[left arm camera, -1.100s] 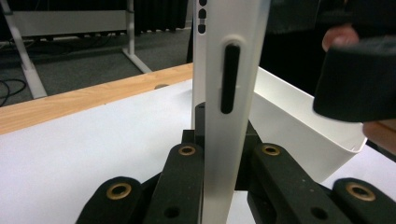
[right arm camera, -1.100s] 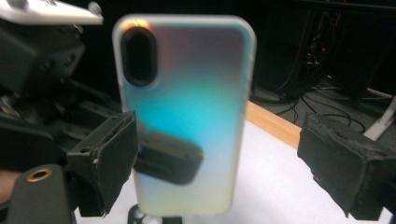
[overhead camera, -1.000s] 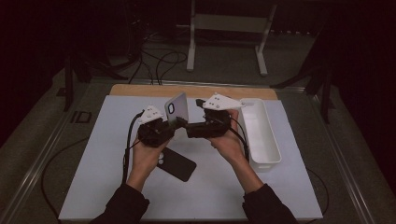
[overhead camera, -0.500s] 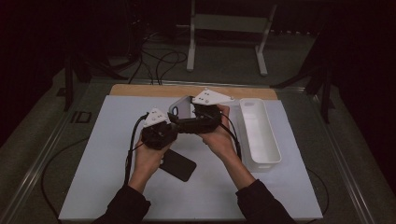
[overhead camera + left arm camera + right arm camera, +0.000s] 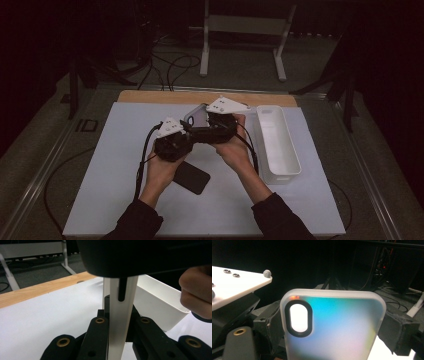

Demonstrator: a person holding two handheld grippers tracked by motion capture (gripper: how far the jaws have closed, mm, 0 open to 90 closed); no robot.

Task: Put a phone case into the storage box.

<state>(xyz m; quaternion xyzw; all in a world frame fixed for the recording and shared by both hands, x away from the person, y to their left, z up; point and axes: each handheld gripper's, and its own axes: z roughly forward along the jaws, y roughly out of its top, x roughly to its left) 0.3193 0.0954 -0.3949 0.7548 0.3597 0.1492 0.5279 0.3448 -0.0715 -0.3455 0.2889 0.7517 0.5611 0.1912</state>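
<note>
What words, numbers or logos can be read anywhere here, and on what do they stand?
None can be read.
The frosted, iridescent phone case with the black-ringed oval camera cutout shows no print.
The white rectangular plastic tray is plain.
The black flat phone on the white table mat shows a dark face without markings.

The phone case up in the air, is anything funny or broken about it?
Nothing looks broken. The phone case is empty, pinched edge-on in the left gripper, while the phone lies bare on the table. The white bin sits straight.
</note>
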